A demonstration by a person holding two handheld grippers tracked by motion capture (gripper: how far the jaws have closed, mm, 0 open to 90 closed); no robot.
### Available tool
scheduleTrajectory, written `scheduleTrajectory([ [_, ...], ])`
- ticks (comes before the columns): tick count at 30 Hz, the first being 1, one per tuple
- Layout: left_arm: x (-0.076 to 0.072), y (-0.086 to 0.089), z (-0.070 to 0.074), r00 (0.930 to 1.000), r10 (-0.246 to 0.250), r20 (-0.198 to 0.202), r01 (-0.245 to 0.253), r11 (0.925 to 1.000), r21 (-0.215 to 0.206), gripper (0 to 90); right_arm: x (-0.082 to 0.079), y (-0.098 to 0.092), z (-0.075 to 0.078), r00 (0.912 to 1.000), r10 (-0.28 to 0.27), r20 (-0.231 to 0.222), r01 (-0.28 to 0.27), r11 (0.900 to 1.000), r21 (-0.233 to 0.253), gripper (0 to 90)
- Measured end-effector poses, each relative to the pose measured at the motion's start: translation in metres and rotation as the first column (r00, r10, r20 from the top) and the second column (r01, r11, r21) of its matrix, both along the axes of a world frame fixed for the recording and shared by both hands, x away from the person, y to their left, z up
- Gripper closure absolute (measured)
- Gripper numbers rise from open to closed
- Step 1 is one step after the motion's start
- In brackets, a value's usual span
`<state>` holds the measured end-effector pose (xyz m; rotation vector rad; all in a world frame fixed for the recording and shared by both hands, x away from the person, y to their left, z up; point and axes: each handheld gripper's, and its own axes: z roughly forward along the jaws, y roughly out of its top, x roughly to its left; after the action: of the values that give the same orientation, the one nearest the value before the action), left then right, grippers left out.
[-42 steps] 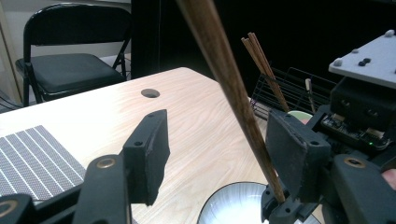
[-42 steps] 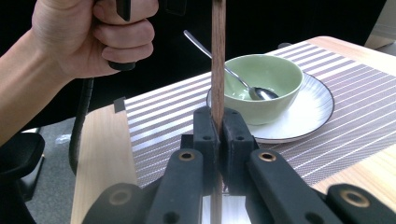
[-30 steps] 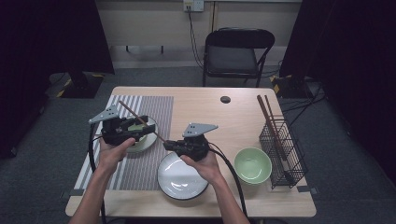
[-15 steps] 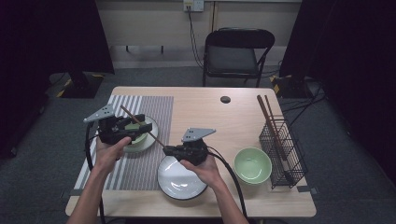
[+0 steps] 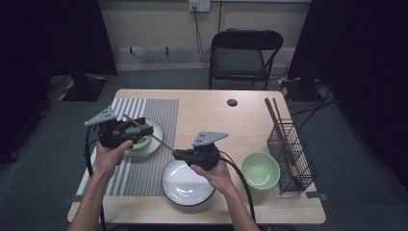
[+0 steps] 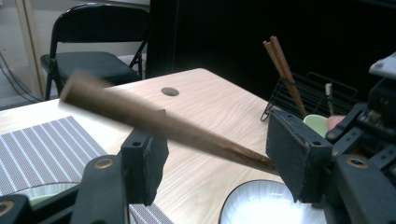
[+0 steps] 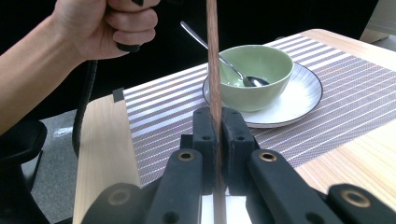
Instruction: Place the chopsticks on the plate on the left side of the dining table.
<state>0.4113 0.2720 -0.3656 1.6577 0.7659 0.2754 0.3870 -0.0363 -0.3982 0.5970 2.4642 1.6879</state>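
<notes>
Handover of a chopstick (image 5: 146, 133) was the step in hand, judging by the pose. Right gripper (image 5: 179, 154) had its jaws pressed together on one end of the stick, hovering above the white plate (image 5: 185, 185); in the right gripper view the stick (image 7: 214, 70) ran straight up out of the closed pads. Left gripper (image 5: 146, 129) sat over the green bowl (image 7: 254, 74) with the spoon (image 7: 219, 56), on the saucer (image 7: 299, 93) on the striped mat (image 5: 144, 108). Its jaws were spread, and in the left gripper view the stick (image 6: 154, 121) passed between them, touching neither as far as I could tell.

To do it well: keep the right pinch firm until the left has closed. Centre the stick on the left pads first, since it crossed the gap at a slant and could skid off a pad edge. Close left slowly, square to the shaft, then release right. Keep the stick clear of the spoon handle below. Likely destination was the wire rack (image 5: 293, 154), where two more sticks (image 5: 276, 122) stood beside the second green bowl (image 5: 260, 170).
</notes>
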Motion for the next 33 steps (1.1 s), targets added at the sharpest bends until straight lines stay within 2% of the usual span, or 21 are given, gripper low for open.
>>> scheduleTrajectory([
  [4,0.003,0.002,-0.003,0.9999,0.000,-0.011,0.000,1.0000,-0.001,38.3,0.000,-0.004,0.006,1.0000,0.000,0.008,0.000,1.000,0.003,86.0],
  [7,0.004,0.003,-0.004,0.9998,-0.010,-0.018,0.010,0.9997,-0.021,37.2,0.001,-0.008,0.008,1.0000,0.007,0.004,-0.007,1.000,0.021,86.0],
  [12,0.004,0.003,-0.004,0.9997,-0.015,-0.017,0.015,0.9996,-0.024,36.5,0.000,-0.010,0.009,0.9999,0.012,0.001,-0.012,1.000,0.015,86.0],
  [19,0.003,0.011,-0.003,0.9999,0.011,-0.013,-0.011,0.9992,-0.037,36.4,0.001,-0.016,0.008,1.0000,0.005,-0.004,-0.005,1.000,0.012,86.0],
  [24,0.005,0.016,-0.004,0.9993,0.028,-0.024,-0.029,0.9983,-0.050,35.9,0.000,-0.021,0.005,0.9999,-0.004,-0.010,0.004,1.000,0.017,86.0],
  [28,0.005,0.014,-0.005,0.9991,0.039,-0.018,-0.039,0.9990,-0.021,35.1,0.001,-0.025,0.007,0.9995,-0.032,-0.004,0.032,0.999,0.036,86.2],
  [31,0.006,0.013,-0.007,0.9988,0.042,-0.023,-0.043,0.9989,-0.021,35.7,0.003,-0.029,0.011,0.9995,-0.032,-0.004,0.032,0.998,0.050,86.3],
  [33,0.004,0.014,-0.004,0.9999,0.004,-0.011,-0.005,0.9969,-0.079,33.7,0.002,-0.028,0.013,0.9993,-0.039,0.001,0.039,0.999,0.020,86.4],
])
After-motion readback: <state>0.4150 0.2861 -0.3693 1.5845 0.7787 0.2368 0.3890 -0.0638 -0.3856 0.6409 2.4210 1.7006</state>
